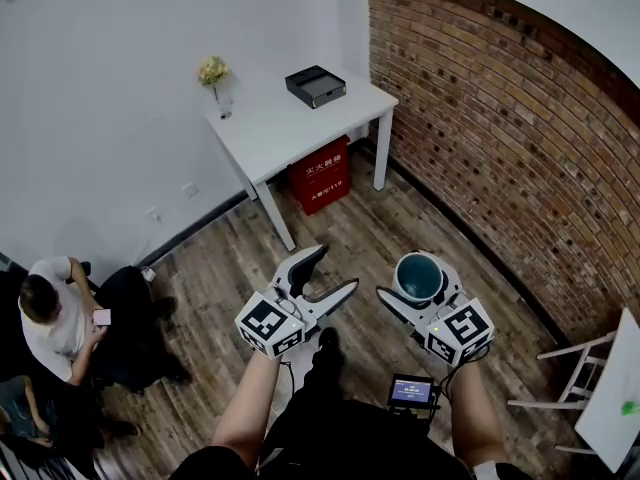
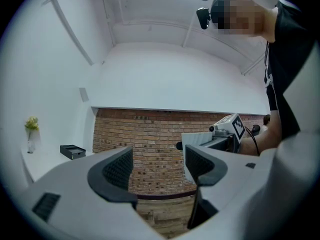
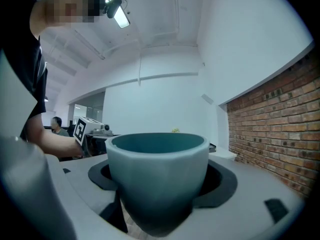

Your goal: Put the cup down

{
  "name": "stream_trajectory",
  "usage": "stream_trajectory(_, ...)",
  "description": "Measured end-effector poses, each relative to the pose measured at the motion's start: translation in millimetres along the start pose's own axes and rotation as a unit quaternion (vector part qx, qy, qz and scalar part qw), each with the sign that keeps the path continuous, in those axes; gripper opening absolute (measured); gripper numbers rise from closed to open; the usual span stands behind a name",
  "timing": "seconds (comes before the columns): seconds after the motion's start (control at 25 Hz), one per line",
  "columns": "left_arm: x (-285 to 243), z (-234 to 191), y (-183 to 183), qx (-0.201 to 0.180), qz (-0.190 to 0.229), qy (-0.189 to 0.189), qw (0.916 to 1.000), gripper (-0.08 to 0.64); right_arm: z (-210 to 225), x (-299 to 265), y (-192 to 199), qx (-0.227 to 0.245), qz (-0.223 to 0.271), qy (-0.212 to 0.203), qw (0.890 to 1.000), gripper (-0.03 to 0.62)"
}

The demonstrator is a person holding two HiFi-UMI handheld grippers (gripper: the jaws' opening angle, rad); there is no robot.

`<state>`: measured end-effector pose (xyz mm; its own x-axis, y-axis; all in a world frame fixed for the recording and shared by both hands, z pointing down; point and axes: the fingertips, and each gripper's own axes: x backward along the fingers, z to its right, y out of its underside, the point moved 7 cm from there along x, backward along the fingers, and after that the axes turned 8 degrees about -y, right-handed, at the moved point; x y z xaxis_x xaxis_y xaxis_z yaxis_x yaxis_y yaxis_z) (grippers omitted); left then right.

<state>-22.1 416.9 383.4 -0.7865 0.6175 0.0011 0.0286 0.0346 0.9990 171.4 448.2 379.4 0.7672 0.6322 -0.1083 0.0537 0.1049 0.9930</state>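
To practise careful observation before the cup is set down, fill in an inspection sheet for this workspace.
Surface: white table against the wall, ahead of the person.
Job's things: teal cup upright, held by the right gripper.
Clutter: black box and flower vase on the table; red box under it.
Grippers: left gripper open, empty; right gripper shut on the cup.
Cables: black cable at the right gripper.
Surroundings: brick wall, wooden floor, seated person.
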Motion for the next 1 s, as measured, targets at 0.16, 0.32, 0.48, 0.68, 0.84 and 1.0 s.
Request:
stream_trajectory(0.16, -22, -41, 2, 0.005, -0.008, 0.006, 0.9999, 0.334, 28, -32, -3, -0.004, -0.004, 0.009, 1.000, 0.405)
stream_trajectory(0.32, -49, -88, 1, 0.004, -0.014, 0.014, 0.9998, 0.334, 60, -72, -11, -0.008, -0.002, 0.014, 1.000, 0.405)
stream_trajectory(0.48, -72, -139, -1, 0.007, -0.021, 0.017, 0.9996, 0.334, 92, -117, -19, -0.012, -0.002, 0.016, 1.000, 0.405)
stream_trajectory(0.68, -93, -208, -3, 0.013, -0.019, 0.019, 0.9996, 0.334, 126, -176, -30, -0.011, -0.008, 0.023, 1.000, 0.405)
stream_trajectory(0.84, -106, -250, -4, 0.016, -0.016, 0.020, 0.9995, 0.334, 146, -211, -37, -0.007, -0.011, 0.028, 1.000, 0.405)
stream_trajectory(1.0, -120, -276, -3, 0.021, -0.012, 0.024, 0.9994, 0.334, 163, -235, -41, -0.003, -0.017, 0.029, 0.999, 0.405)
